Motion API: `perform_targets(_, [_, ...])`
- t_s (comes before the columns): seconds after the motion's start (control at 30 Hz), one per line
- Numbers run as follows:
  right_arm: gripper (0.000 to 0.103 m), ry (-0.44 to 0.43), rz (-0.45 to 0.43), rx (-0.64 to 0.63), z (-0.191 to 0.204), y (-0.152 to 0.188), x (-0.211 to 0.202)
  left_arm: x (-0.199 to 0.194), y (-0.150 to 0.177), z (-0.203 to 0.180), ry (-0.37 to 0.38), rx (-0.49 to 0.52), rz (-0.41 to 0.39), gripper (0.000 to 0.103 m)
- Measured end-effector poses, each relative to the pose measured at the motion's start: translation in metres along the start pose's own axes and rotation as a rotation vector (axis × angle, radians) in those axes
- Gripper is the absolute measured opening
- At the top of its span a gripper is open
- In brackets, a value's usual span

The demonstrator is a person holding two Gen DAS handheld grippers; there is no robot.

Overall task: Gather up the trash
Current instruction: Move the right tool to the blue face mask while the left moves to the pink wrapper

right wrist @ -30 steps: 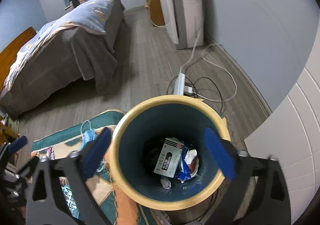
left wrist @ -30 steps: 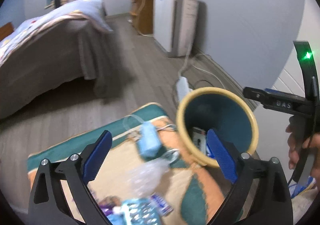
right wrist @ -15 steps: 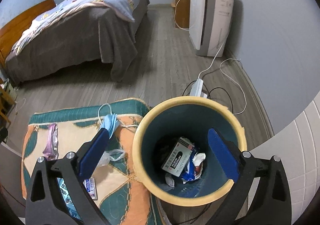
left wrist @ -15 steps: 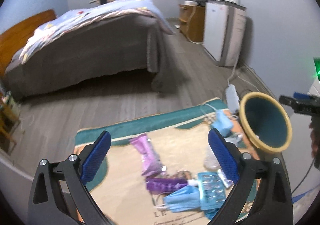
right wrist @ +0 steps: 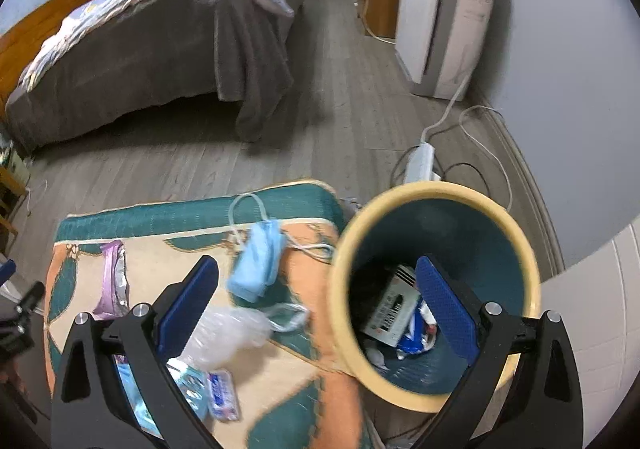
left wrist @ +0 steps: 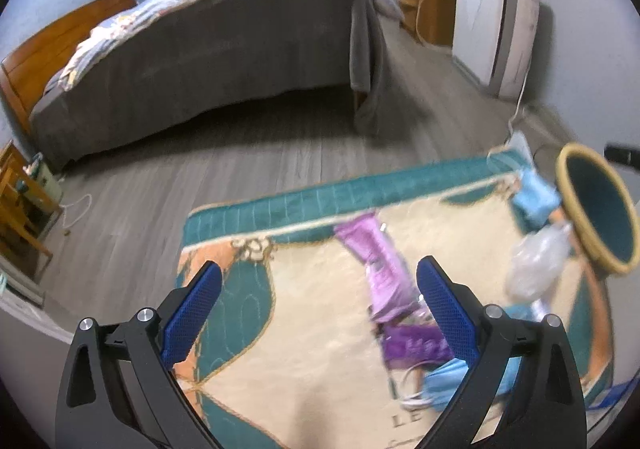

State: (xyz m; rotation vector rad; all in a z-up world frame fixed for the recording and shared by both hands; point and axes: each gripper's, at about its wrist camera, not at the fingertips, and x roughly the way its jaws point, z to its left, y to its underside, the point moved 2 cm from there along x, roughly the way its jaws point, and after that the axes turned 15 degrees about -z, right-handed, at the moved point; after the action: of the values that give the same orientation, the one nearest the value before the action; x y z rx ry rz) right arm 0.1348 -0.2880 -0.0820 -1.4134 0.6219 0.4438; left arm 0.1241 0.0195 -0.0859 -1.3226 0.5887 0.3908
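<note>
A yellow-rimmed teal trash bin (right wrist: pixel 520 249) stands at the rug's right edge with a white box and wrappers inside; it also shows at the far right of the left wrist view (left wrist: pixel 576 161). Trash lies on the patterned rug (left wrist: pixel 320 309): a purple wrapper (left wrist: pixel 380 265), a darker purple packet (left wrist: pixel 412 347), a blue face mask (right wrist: pixel 256 261), a clear plastic bag (right wrist: pixel 224 333) and a small white-blue packet (right wrist: pixel 222 389). My left gripper (left wrist: pixel 318 309) is open and empty above the rug. My right gripper (right wrist: pixel 316 309) is open and empty, hovering between the mask and the bin.
A bed (left wrist: pixel 200 49) with a grey cover fills the back left. A white appliance (right wrist: pixel 440 17) and wooden cabinet stand by the right wall. A power strip (right wrist: pixel 420 161) with cables lies on the wood floor behind the bin. Wooden furniture (left wrist: pixel 20 209) is at the far left.
Both grippers have swung left, away from the bin. The left view now centres on the rug with the bin at the far right. The right gripper has shifted off the bin toward the mask.
</note>
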Motion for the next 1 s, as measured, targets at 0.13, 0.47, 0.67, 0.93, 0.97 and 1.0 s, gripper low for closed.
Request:
perform_targets(0.13, [0.097,-0.018,0.02,-0.047,0.029,0.001,0.023,0.02,0.015,-0.004,0.011,0.006,0.051,0.097])
perform_targets(0.47, [0.097,-0.005,0.088,-0.137,0.061,0.017,0.069,0.057,0.041,-0.023,0.073,-0.023,0.159,0.097])
perform_targets(0.67, [0.097,-0.012,0.129,-0.163,0.063,0.024,0.085,0.069,0.04,-0.026,0.082,-0.034,0.175,0.097])
perform_targets(0.93, [0.097,-0.035,0.178,-0.169,0.066,0.029,0.103,0.081,0.035,-0.027,0.105,-0.048,0.196,0.097])
perform_targets(0.97, [0.097,-0.038,0.181,-0.167,0.066,0.03,0.105,0.082,0.035,-0.028,0.11,-0.052,0.198,0.097])
perform_targets(1.0, [0.097,-0.039,0.186,-0.167,0.066,0.031,0.107,0.083,0.035,-0.029,0.116,-0.053,0.2,0.097])
